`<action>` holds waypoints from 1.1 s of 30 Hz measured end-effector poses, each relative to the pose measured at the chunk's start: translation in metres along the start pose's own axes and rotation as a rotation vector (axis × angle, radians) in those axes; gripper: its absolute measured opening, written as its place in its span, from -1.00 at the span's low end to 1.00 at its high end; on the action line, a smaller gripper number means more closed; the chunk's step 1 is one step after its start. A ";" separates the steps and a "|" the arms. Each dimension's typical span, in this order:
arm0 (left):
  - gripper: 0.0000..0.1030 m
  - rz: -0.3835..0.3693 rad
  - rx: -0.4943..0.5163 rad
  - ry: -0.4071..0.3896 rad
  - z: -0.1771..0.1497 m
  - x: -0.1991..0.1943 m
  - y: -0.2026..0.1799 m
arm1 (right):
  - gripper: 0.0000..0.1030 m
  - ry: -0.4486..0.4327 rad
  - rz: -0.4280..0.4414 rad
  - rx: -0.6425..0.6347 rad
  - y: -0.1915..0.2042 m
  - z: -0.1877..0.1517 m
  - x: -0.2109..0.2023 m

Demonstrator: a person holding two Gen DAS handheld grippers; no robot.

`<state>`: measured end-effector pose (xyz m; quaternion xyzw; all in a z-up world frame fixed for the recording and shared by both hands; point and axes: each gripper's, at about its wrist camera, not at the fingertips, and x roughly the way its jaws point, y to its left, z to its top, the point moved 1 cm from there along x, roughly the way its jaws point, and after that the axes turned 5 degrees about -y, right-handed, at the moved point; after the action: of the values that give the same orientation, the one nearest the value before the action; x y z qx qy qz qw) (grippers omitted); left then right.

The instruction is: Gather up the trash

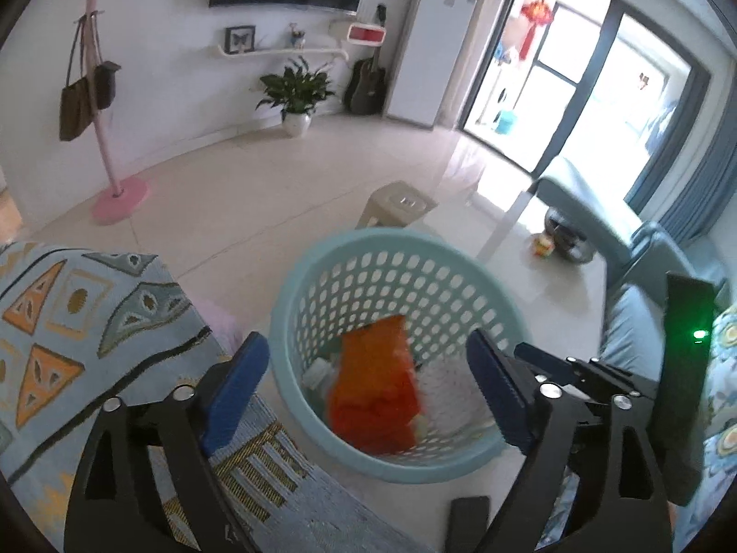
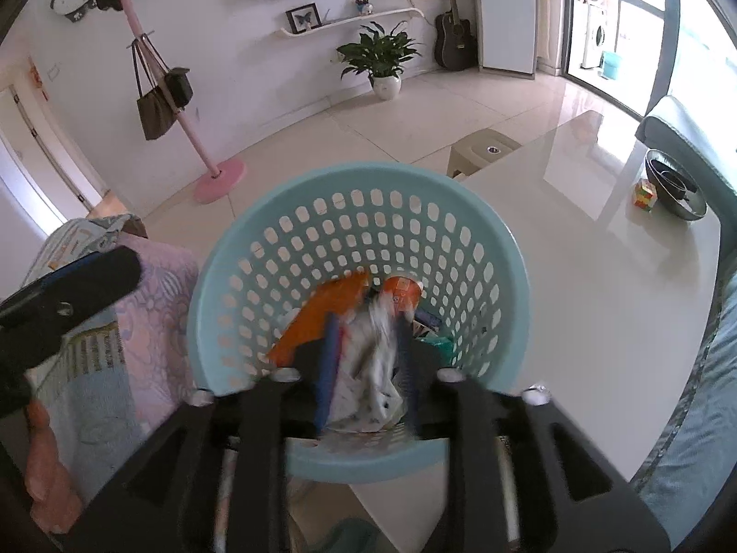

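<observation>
A light blue perforated basket (image 1: 391, 253) (image 2: 359, 184) stands at the white table's edge and holds trash: an orange wrapper (image 1: 375, 382) (image 2: 322, 313), a small white bottle (image 1: 318, 375) and other pieces. My left gripper (image 1: 368, 387) is open and empty, its blue pads either side of the basket's near rim. My right gripper (image 2: 368, 359) is shut on a crumpled white wrapper (image 2: 368, 378) and holds it over the basket's inside. The left gripper also shows at the left edge of the right wrist view (image 2: 69, 295).
A patterned cloth-covered seat (image 1: 69, 322) lies to the left. On the white table (image 2: 599, 276) are a dark bowl (image 2: 672, 184) and a small coloured cube (image 2: 645, 193). A beige stool (image 2: 479, 152), pink coat stand (image 2: 216, 179) and potted plant (image 2: 382, 60) stand on the floor beyond.
</observation>
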<state>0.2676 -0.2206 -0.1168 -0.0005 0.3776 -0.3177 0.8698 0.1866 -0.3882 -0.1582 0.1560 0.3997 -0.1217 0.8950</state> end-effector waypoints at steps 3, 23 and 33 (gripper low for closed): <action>0.70 -0.018 -0.021 -0.027 -0.002 -0.014 -0.003 | 0.13 -0.046 -0.014 -0.009 0.001 0.002 -0.015; 0.82 0.406 -0.120 -0.466 -0.079 -0.239 0.040 | 0.21 -0.499 0.132 -0.277 0.138 -0.042 -0.193; 0.82 0.669 -0.132 -0.528 -0.123 -0.262 0.063 | 0.21 -0.544 0.120 -0.306 0.172 -0.079 -0.193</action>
<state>0.0869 0.0037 -0.0484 -0.0152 0.1409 0.0177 0.9897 0.0660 -0.1822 -0.0311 0.0045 0.1493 -0.0444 0.9878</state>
